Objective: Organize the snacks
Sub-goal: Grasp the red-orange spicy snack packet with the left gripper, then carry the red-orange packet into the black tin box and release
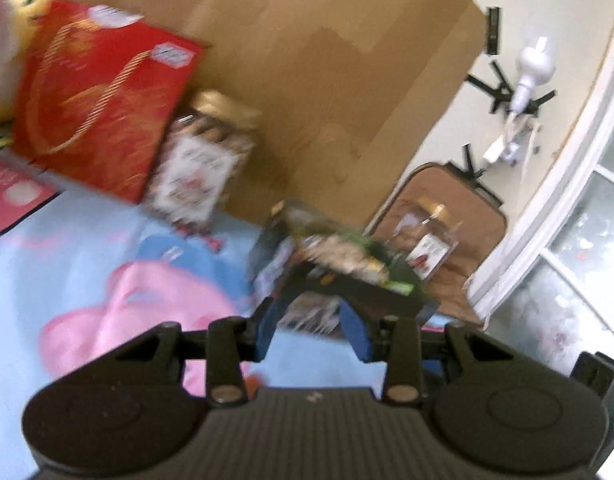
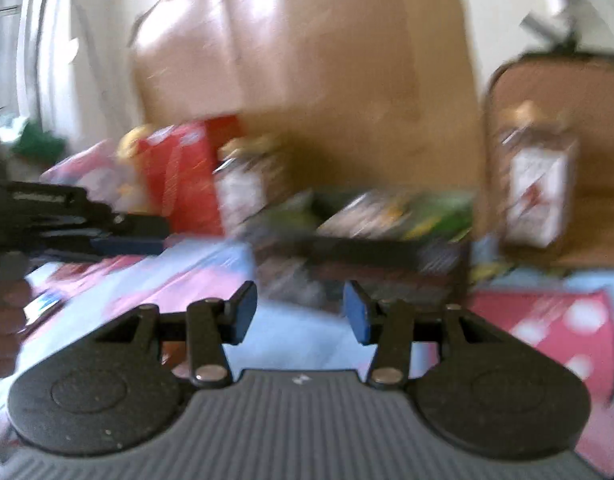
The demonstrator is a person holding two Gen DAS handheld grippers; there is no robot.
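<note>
A tall brown cardboard panel (image 1: 307, 60) leans against a pale cream wall (image 1: 547, 8); a white-framed window (image 1: 579, 216) admits daylight beside a light-blue cartoon-printed cloth surface (image 1: 67, 248)

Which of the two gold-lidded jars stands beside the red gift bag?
The bigger jar, against the red bag; the small jar stands apart by the tan case.

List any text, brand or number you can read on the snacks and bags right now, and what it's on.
None is readable; both views are motion-blurred.
Red gift bag: gold pattern, white tag, illegible.
Gold-lidded jar: white label, blurred.
Second jar: white label with red mark, unreadable.
Dark box of snack packets: print smeared.
</note>
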